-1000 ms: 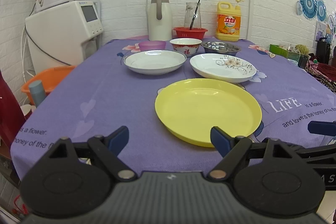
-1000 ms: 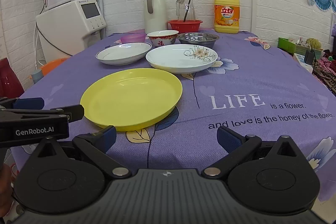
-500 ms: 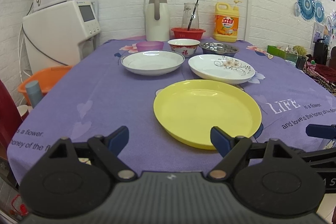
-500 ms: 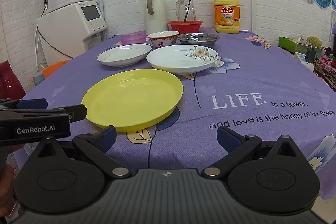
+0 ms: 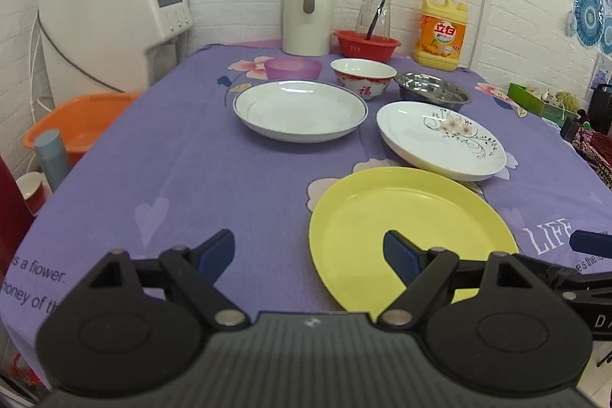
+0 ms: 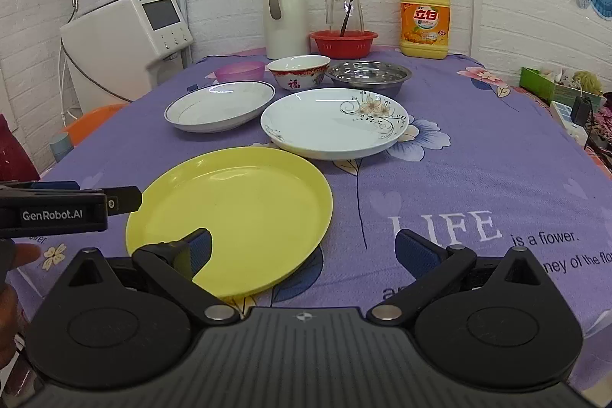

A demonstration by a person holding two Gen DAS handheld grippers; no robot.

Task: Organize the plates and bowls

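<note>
The round yellow plastic plate (image 6: 229, 213) lay nearest on the purple printed tablecloth (image 6: 478, 155), with the flowered white plate (image 6: 332, 123) just behind it and the blue-rimmed white plate (image 6: 220, 104) to its left. Beyond stood the steel bowl (image 6: 369, 73), red-patterned china bowl (image 6: 298, 71) and pink bowl (image 6: 239, 69). Both the left gripper (image 5: 308, 251) and right gripper (image 6: 302, 247) were wide apart and held nothing. A shallow rim could slip from the pads; stacked china might chip.
</note>
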